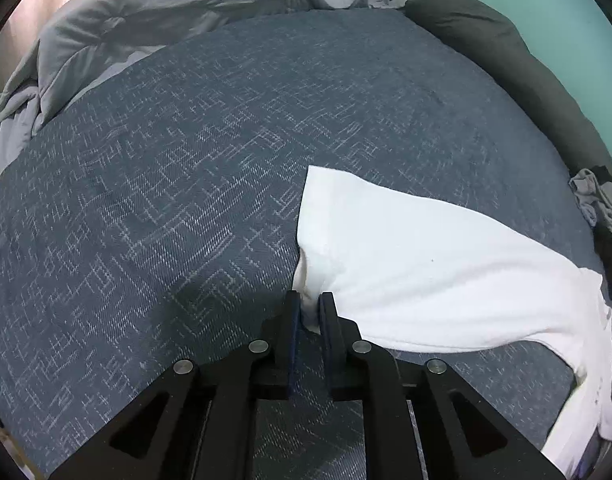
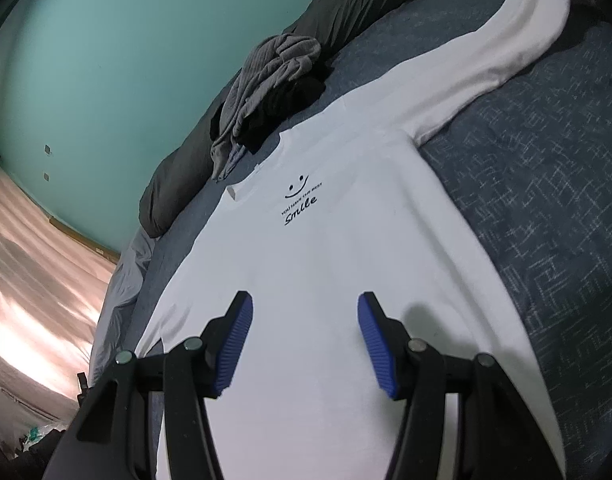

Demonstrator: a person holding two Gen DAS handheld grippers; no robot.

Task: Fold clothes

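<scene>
Low over the blue bedspread [image 1: 166,200], the left gripper [image 1: 309,308] pinched a sleeve of the white sweatshirt [image 2: 325,264], while the right gripper [image 2: 305,332] hovered spread-fingered above its flat-lying body.

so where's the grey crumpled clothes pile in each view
Left wrist: grey crumpled clothes pile at the far right edge, beyond the white shirt.
Right wrist: upper centre-left, just past the shirt's collar.
Shared landmark: the dark long pillow against the teal wall.
</scene>
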